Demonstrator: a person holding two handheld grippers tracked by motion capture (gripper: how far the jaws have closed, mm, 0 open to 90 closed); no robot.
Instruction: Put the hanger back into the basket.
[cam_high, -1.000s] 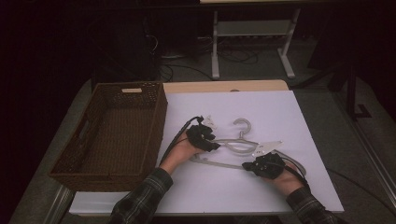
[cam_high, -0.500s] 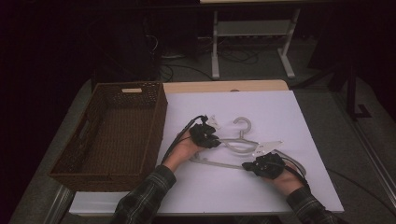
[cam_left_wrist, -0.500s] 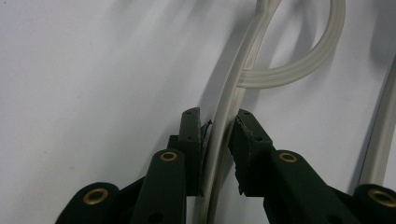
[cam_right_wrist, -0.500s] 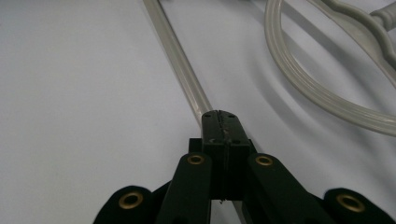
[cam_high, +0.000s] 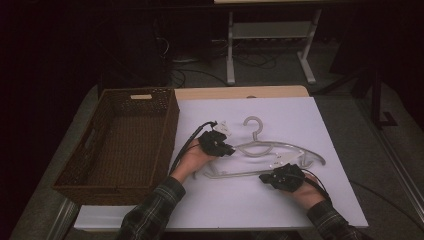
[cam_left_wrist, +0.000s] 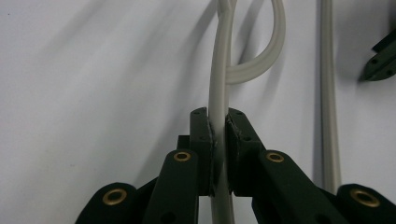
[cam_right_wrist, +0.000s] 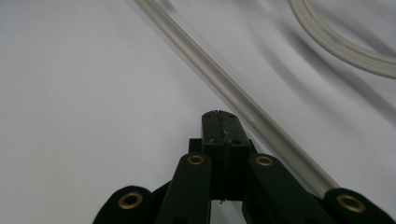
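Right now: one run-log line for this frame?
left gripper: just closed, shut on hanger | right gripper: shut, holding nothing, beside hanger bar | basket: left of hanger

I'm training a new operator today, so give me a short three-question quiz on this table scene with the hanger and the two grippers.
1. True or false: the left gripper is shut on the hanger.
2. Which side of the hanger is the wicker basket on in the high view: A left, B right, C behind?
3. What lies between the jaws of the right gripper?

Key: 1 true, its pads clamp the grey arm. 2 A. 3 Nothing; they are shut, beside the hanger's straight bar.
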